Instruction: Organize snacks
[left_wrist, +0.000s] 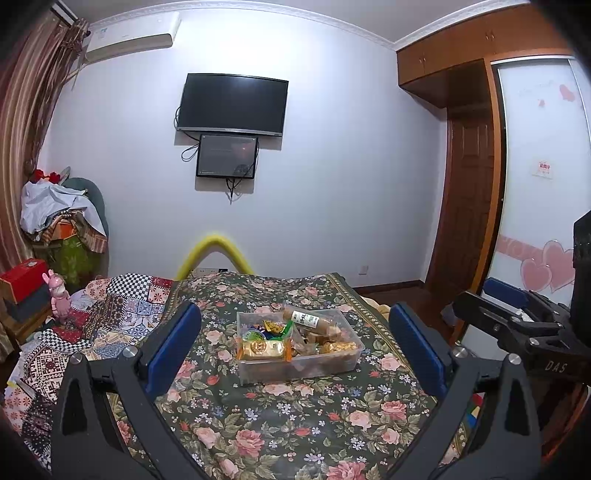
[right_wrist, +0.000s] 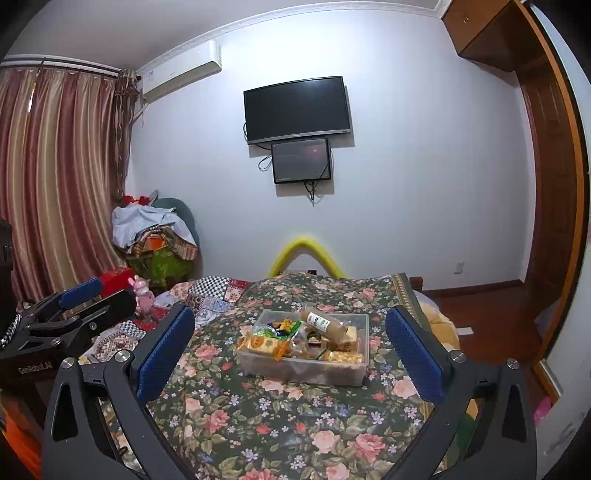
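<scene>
Side by side, the left gripper (left_wrist: 295, 343) and the right gripper (right_wrist: 290, 350) hover with blue-padded jaws spread wide and holding nothing, both aimed at a clear plastic container (left_wrist: 334, 363) that sits on a dark floral cloth (left_wrist: 295, 424) in the gap each pair of jaws frames. Packed into the container are wrapped snacks: an orange-and-gold packet (left_wrist: 262, 349) at its near left corner, a brown tube-shaped pack with a white label (right_wrist: 325, 325) lying tilted across the top, and a clear pack of golden pieces (right_wrist: 341, 357) at the near right. Left of the floral cloth lies a patchwork quilt (left_wrist: 122, 306), with a pink rabbit figure (left_wrist: 57, 295) just beyond it. On the far wall, a television (right_wrist: 297, 109) hangs above a smaller screen (right_wrist: 301, 160).
</scene>
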